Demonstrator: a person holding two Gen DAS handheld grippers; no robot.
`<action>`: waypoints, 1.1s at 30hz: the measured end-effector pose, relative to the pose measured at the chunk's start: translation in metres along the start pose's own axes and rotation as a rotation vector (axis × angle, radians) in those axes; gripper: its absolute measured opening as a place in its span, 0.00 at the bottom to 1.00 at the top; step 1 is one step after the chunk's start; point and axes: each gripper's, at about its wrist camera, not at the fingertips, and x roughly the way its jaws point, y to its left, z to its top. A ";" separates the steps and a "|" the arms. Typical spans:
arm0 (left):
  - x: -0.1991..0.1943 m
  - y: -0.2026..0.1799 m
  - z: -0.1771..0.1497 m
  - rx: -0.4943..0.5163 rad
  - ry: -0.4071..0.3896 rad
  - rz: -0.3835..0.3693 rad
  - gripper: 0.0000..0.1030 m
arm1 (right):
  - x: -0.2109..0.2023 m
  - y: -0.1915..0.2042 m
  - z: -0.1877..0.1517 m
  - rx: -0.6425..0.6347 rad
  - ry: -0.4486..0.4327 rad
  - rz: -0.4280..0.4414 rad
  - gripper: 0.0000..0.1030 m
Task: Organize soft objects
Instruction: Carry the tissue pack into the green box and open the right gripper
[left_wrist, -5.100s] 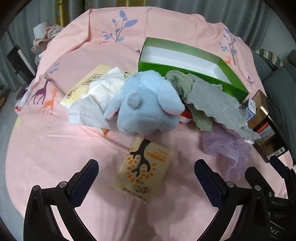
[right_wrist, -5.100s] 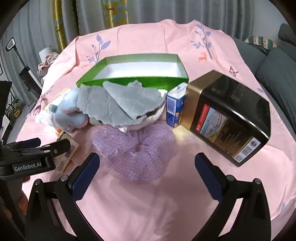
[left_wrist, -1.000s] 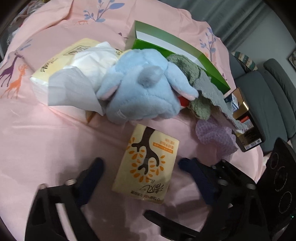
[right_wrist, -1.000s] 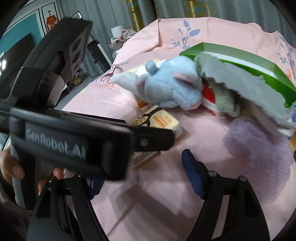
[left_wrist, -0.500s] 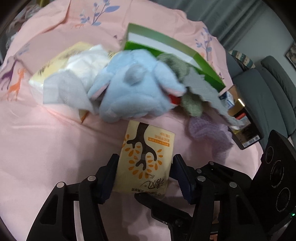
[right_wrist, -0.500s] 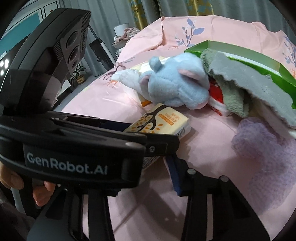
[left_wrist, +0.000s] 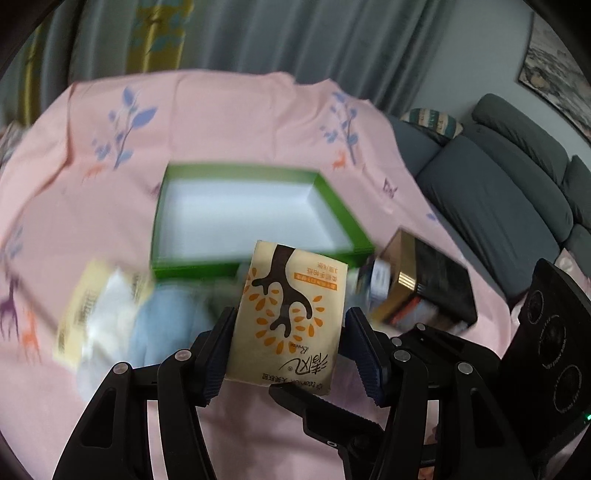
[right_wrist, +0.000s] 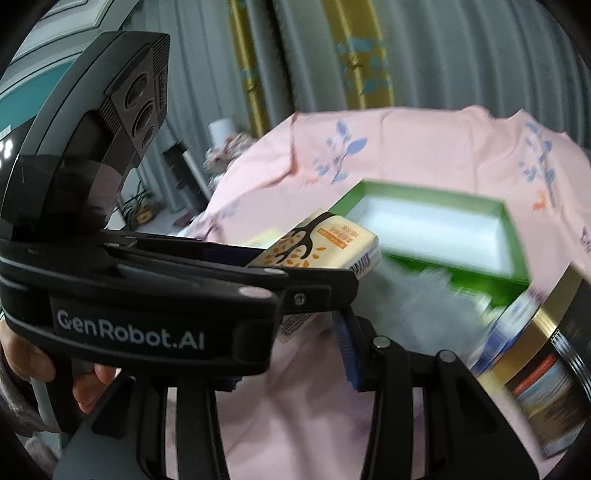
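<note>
now the left gripper (left_wrist: 290, 345) pinched the tissue pack (left_wrist: 291, 317) by its sides, held in the air before the green box (left_wrist: 334, 206). the right gripper (right_wrist: 314, 332) gripped the pack's near end from below, though one jaw was hidden.

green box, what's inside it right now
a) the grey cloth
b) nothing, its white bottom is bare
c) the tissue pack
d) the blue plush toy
b: the green box shows only its bare white floor, while the tissue pack is clamped between the left gripper pads in front of the box, lifted off the pink cloth.
</note>
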 end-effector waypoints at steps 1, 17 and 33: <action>0.004 -0.003 0.011 0.015 -0.007 0.004 0.58 | 0.002 -0.008 0.010 0.005 -0.015 -0.012 0.40; 0.119 0.027 0.091 -0.060 0.140 0.026 0.58 | 0.089 -0.093 0.047 0.177 0.108 -0.040 0.42; 0.088 0.040 0.081 -0.089 0.116 0.103 0.84 | 0.042 -0.098 0.039 0.168 0.085 -0.126 0.76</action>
